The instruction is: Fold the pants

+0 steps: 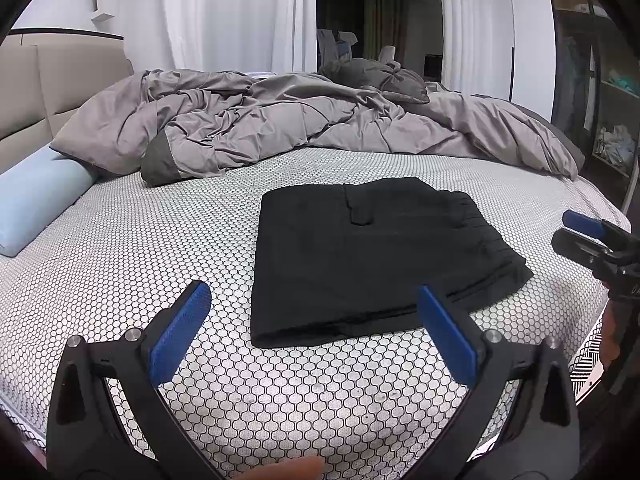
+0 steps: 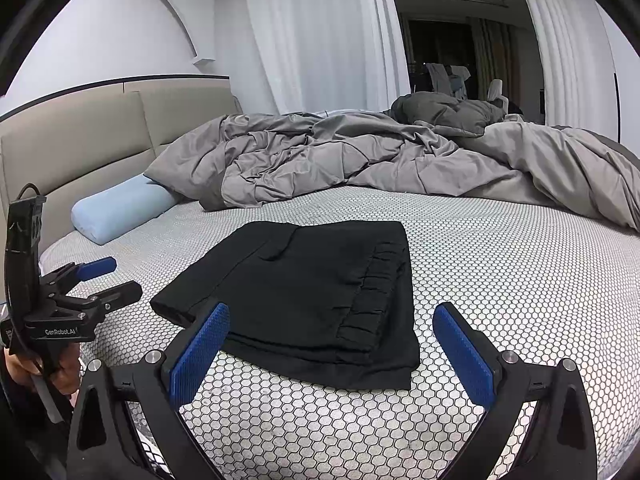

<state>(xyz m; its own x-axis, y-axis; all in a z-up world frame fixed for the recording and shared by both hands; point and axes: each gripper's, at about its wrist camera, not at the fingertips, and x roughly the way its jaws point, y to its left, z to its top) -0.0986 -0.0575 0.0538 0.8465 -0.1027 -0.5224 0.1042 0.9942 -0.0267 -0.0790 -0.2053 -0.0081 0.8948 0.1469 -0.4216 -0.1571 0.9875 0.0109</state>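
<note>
Black pants [image 1: 372,256] lie folded into a flat rectangle on the honeycomb-patterned mattress [image 1: 132,256], just ahead of both grippers. The left gripper [image 1: 314,300] and right gripper [image 2: 332,320] hover with jaws spread wide, holding nothing

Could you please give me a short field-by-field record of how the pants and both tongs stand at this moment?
pants: black pants, folded into a flat rectangle on the patterned bed sheet
left tongs: left tongs open, holding nothing, near the pants' front edge
right tongs: right tongs open, holding nothing, over the waistband end
behind: rumpled grey duvet, blue pillow
task state: the fold looks complete
</note>
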